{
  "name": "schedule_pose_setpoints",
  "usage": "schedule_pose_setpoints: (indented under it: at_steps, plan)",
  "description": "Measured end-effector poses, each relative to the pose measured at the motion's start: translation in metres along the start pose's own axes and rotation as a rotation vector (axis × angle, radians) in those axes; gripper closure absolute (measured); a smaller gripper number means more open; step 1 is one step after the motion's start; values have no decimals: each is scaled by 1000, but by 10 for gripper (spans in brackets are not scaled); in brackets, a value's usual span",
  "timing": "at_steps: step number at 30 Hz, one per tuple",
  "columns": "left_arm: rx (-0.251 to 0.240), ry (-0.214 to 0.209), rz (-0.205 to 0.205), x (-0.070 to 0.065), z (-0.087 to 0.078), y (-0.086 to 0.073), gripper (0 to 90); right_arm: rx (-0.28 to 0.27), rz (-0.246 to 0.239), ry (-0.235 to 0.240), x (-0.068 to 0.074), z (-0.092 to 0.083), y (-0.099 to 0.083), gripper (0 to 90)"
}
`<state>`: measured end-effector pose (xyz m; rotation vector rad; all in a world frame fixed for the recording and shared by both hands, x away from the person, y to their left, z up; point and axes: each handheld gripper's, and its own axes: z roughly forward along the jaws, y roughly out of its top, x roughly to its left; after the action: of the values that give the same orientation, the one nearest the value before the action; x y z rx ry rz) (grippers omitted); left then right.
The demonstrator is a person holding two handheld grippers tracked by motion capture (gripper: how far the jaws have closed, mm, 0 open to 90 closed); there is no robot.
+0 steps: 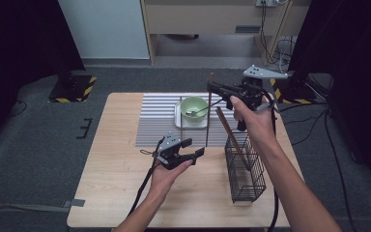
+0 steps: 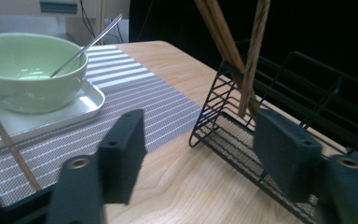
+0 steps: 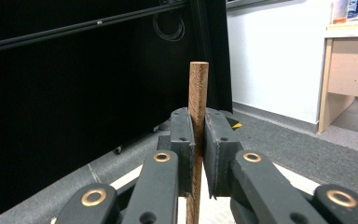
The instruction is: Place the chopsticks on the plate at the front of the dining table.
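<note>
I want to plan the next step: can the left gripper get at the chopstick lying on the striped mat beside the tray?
Probably yes. The left gripper is open and holds nothing, and bare mat lies between it and that chopstick.

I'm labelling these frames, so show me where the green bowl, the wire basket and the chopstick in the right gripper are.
green bowl (image 1: 194,106), high view, on its inner wall.
wire basket (image 1: 245,170), high view, on its mesh side.
chopstick (image 3: 198,91), right gripper view, on the shaft above the jaws.
</note>
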<state>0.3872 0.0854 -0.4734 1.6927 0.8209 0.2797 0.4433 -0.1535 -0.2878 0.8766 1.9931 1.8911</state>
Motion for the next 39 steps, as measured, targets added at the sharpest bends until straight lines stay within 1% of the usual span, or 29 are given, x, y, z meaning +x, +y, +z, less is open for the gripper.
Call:
schedule_pose_setpoints:
  at_steps: [3,12,14,15,22,25,27,30,35,39]
  plan:
    - [-5,-6,-4,-1,0,1,429,2,2,9,3,2,-1,833]
    - [7,-40,-3,-5,1,0,551,0,12,20,4,5,-2,833]
    - [2,-25,11,-7,1,1,586,-1,19,26,3,5,-3,834]
    - [-3,-24,11,-7,1,1,606,-1,21,26,3,6,-3,833]
    - [-5,-44,22,-11,0,4,707,2,32,37,5,9,-4,833]
    - [-5,-36,26,-12,-1,5,745,3,32,41,6,10,-4,833]
    - [-7,-34,23,-12,-1,6,762,4,36,45,6,11,-5,833]
    - [-8,-35,30,-12,-2,7,784,6,39,48,6,12,-5,833]
    - [9,-49,41,-13,-2,6,811,9,41,50,7,13,-5,833]
    - [10,-55,40,-13,-2,6,819,13,39,54,8,14,-6,833]
